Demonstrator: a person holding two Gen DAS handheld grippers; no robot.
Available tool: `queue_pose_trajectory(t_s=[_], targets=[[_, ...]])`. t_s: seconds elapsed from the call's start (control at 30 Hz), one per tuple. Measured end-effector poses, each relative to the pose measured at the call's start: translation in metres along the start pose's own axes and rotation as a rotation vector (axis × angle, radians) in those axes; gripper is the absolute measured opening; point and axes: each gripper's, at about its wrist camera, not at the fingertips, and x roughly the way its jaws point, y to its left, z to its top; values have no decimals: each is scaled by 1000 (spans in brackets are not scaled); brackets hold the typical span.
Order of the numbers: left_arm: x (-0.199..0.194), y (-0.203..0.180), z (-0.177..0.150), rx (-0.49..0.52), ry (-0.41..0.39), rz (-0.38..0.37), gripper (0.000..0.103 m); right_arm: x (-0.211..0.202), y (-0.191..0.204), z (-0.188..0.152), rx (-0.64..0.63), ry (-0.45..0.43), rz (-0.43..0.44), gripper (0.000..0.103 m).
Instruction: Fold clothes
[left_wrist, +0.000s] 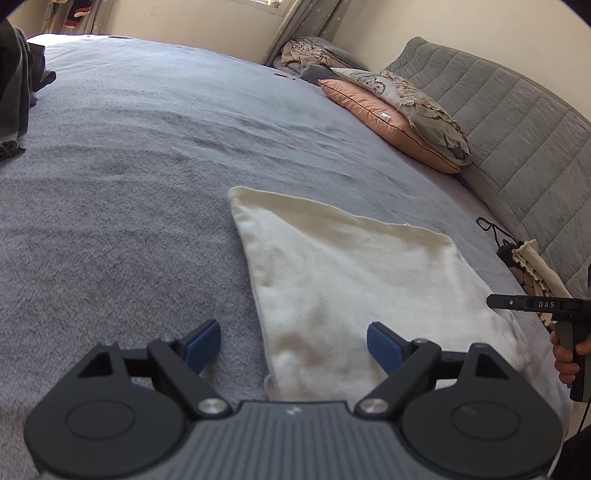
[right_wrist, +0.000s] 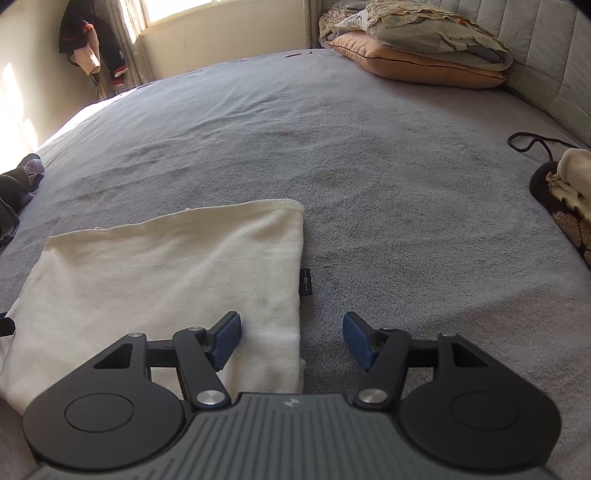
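Two tongs spread wide, gripping nothing, over my folded cream garment (left_wrist: 354, 291) on the grey bed cover (left_wrist: 129, 177).

My left gripper (left_wrist: 293, 345) straddles its left edge, my right gripper (right_wrist: 291, 338) its right edge. Only the right wrist view shows the black side tag (right_wrist: 305, 281); only the left shows "DAS" on the other tool. Beyond lie pillows (right_wrist: 417, 55).

Near edge of the cream garment (left_wrist: 369, 280) behind the left gripper (left_wrist: 293, 347) body.
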Motion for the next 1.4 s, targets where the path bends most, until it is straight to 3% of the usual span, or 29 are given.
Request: queue_pose_trajectory(t_s=[0.37, 0.7, 1.1, 1.4], targets=[[-7, 6, -1, -20, 9, -40, 84, 2, 2, 0, 53, 18, 32, 65], [-8, 16, -1, -96, 18, -100, 69, 10, 13, 5, 86, 33, 74, 64], [0, 23, -2, -209, 20, -152, 67, 19, 5, 11, 223, 59, 114, 61], [7, 40, -6, -354, 18, -233, 53, 23, -18, 10, 336, 69, 182, 53]])
